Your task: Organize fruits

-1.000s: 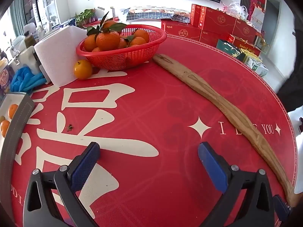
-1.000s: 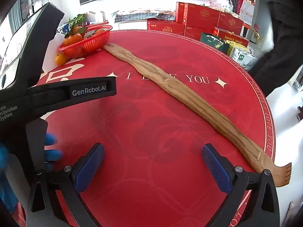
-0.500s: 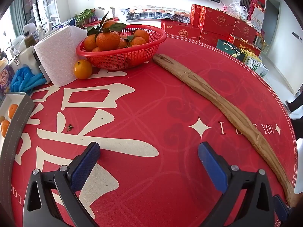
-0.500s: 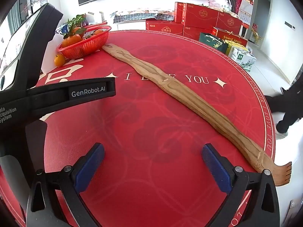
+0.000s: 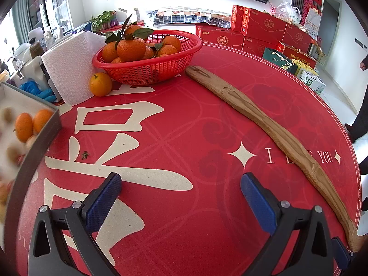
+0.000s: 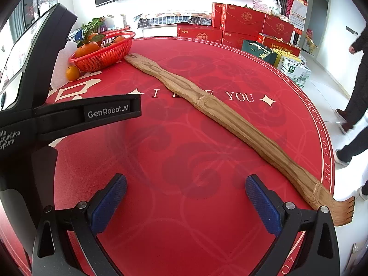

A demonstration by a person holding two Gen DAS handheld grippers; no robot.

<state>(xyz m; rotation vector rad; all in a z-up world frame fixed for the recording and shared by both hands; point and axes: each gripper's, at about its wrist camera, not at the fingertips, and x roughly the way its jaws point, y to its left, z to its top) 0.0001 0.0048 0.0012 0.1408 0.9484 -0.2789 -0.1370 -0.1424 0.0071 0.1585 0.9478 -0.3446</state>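
Compared with before, the grey box (image 5: 39, 135) (two oranges visible) shows more. Both the left gripper (image 5: 181, 199) and right gripper (image 6: 185, 203) are wide, empty. Oranges (image 5: 131, 48) fill the red mesh basket (image 5: 147, 69).

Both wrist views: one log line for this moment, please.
left gripper: open, empty | right gripper: open, empty | loose orange: beside red basket | box: partly filled

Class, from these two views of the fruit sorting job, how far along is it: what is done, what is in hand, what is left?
Done: a few oranges already lie in the grey box. In hand: nothing; the left gripper and right gripper are both open and empty above the table. Left: the red basket is full, and one loose orange sits beside it.
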